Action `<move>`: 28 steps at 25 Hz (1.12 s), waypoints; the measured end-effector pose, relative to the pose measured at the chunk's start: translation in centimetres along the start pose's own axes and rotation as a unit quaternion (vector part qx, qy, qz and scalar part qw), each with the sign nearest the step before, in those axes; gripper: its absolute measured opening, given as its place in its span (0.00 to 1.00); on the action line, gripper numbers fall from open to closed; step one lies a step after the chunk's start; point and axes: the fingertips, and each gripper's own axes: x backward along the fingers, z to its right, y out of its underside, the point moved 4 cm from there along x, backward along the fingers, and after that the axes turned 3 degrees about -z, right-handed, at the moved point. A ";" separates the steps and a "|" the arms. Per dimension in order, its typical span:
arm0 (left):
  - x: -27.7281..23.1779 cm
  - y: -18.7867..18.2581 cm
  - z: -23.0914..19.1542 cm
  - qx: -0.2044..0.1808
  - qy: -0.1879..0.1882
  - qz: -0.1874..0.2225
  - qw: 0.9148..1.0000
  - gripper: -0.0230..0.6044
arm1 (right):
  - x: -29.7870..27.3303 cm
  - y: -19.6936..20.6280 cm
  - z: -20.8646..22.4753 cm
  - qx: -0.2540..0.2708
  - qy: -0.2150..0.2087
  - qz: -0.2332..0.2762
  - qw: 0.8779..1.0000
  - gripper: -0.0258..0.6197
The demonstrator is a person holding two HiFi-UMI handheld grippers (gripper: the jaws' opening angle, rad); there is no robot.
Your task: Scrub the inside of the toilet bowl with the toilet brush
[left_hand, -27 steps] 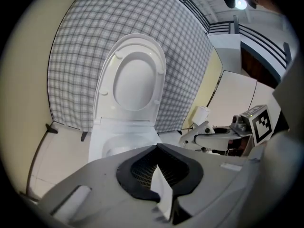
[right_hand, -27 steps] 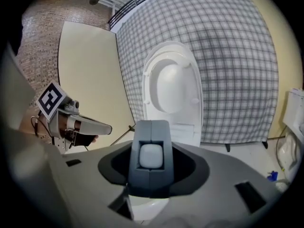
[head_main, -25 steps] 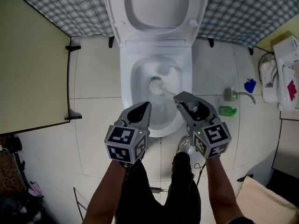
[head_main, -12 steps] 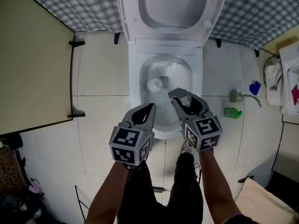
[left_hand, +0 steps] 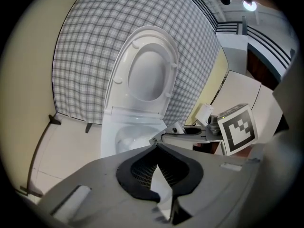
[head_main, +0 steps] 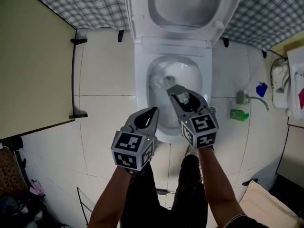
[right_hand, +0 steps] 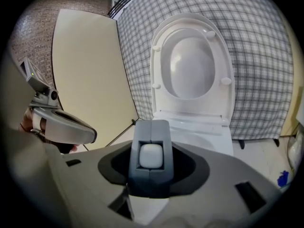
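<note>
"White bristles have slid off the middle of the toilet bowl [head_main: 187,75] and onto its left wall," I tell the desk. "A second ago the toilet brush [head_main: 156,82] had its head nearer the centre. Since then I've pushed the right gripper [head_main: 175,91] further out over the rim and lower."

"Grip holding?"

"Yes. In the right gripper view the jaws are pinched on the pale end of the handle [right_hand: 151,156], square between the pads, and they haven't shifted on it. The left gripper [head_main: 153,112] hangs just short of the front rim, jaws pressed together with nothing in them. It's doing no work."

"So where does that leave the scrub?"

"Under way, I'd say, not finished. The sweep has reached one side, but the far wall, the right side and the underside of the rim look to me still to be covered. With the gripper this low, I'd judge the risk is knocking it on the porcelain."

"And around you?"

"The seat and lid [head_main: 187,4] are up against a grey checked cloth [head_main: 76,6]. The floor tiles [head_main: 104,122] are pale and glossy, with dark grout lines. A cream panel [head_main: 33,70] stands to the left. To the right of the toilet, well apart from it, a small green container [head_main: 239,114] sits on the floor near a wall valve [head_main: 243,98]. The person's dark trouser legs [head_main: 190,194] stand just in front of the bowl."
</note>
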 end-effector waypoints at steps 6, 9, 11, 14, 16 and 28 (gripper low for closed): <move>-0.6 0.3 -0.4 0.004 0.001 -0.004 1.000 0.05 | -0.9 0.5 1.7 -0.006 0.019 -0.004 1.000 0.35; -1.0 0.3 -0.6 0.003 0.001 -0.005 1.000 0.05 | -1.4 1.1 2.9 -0.013 0.035 -0.011 0.999 0.35; -1.2 0.5 -0.8 0.003 -0.001 -0.006 1.000 0.05 | -2.1 2.1 3.6 -0.014 0.046 -0.024 0.999 0.35; -1.3 0.5 -0.6 0.005 -0.002 -0.008 1.000 0.05 | -3.1 3.8 4.6 -0.022 0.054 -0.038 0.998 0.35; -1.3 0.5 -0.5 0.006 -0.003 -0.006 1.000 0.05 | -3.1 4.0 4.9 -0.029 0.056 -0.038 0.997 0.35; -0.1 0.0 0.0 0.014 -0.013 0.007 1.000 0.05 | 2.1 1.2 -2.6 0.006 -0.022 -0.003 1.000 0.35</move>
